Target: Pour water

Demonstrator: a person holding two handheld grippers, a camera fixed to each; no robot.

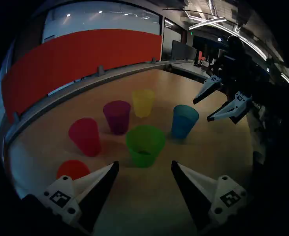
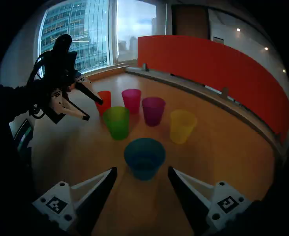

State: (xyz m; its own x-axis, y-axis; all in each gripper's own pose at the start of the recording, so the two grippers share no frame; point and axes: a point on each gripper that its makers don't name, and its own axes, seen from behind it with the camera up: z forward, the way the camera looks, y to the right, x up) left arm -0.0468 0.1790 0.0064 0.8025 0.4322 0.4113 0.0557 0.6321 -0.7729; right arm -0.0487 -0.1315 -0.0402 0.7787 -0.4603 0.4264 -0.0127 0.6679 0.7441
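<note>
Nothing legible anywhere; the left tongs and right tongs bear only coded square markers.

My left gripper, white fingers with black inner faces, is spread wide and grips nothing. The translucent green plastic cup stands just ahead of the gap between its tips. My right gripper is spread as wide, also empty, with that green cup farther ahead and a little left. In the left gripper view the right gripper hangs beyond the green cup to the right, fingers apart. In the right gripper view the left gripper hangs left of the green cup; the hand holding it is only a dark shape.
</note>
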